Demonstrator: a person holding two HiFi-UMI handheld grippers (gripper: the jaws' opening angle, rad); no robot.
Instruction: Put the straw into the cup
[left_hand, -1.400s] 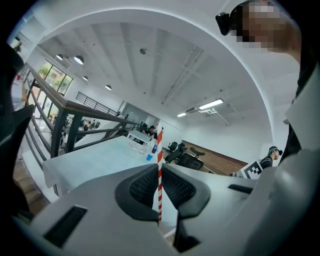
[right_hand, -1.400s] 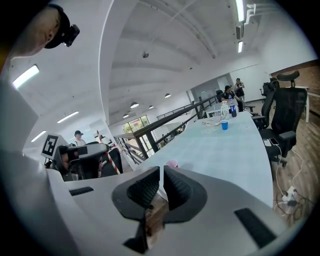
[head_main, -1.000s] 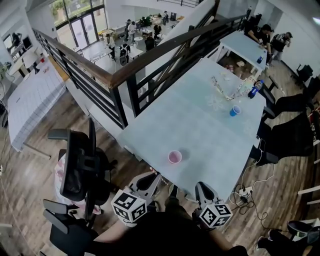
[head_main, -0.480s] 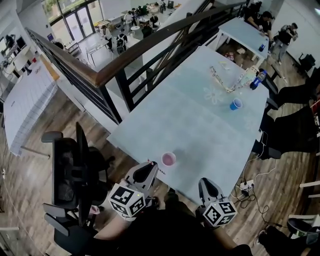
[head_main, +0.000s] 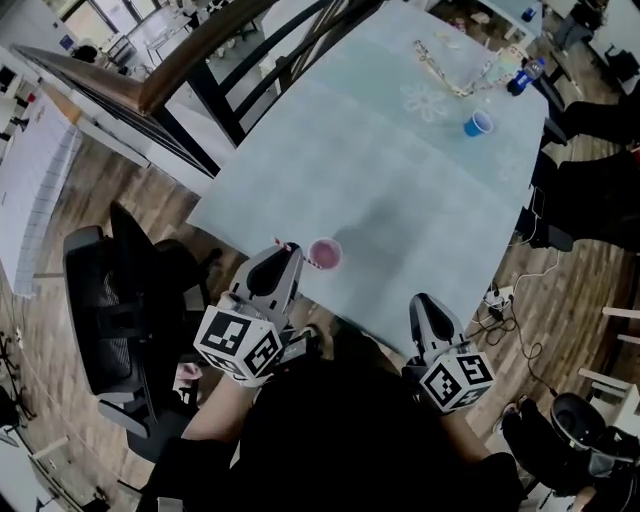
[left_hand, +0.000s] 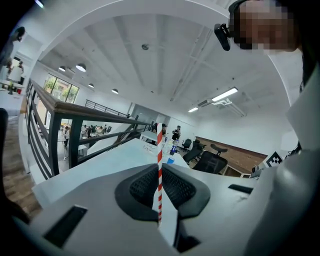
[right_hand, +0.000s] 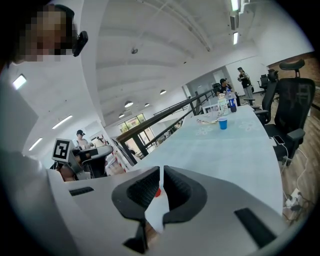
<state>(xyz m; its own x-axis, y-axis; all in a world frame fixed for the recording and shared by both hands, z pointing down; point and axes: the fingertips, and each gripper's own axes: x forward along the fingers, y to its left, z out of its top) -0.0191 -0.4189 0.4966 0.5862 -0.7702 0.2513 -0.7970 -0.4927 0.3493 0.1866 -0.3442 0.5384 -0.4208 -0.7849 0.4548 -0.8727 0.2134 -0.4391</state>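
A pink cup (head_main: 324, 253) stands near the front edge of the pale table (head_main: 400, 190). My left gripper (head_main: 283, 256) is just left of the cup, its tips close to the rim. In the left gripper view the left gripper (left_hand: 160, 172) is shut on a red-and-white striped straw (left_hand: 160, 170), which stands upright between the jaws. The straw's top end (head_main: 284, 245) shows beside the cup. My right gripper (head_main: 424, 303) hangs off the table's front edge, right of the cup. In its own view the right gripper (right_hand: 161, 174) is shut with nothing held.
A blue cup (head_main: 478, 123) and a bottle (head_main: 520, 75) stand at the table's far end beside a clear tangled item (head_main: 450, 70). A black office chair (head_main: 110, 310) is at the left, and a dark railing (head_main: 190, 60) runs along the table's far left side.
The left gripper with the straw has moved forward until its tips are beside the pink cup. The head view has tilted further down. The right gripper stays near the front edge.
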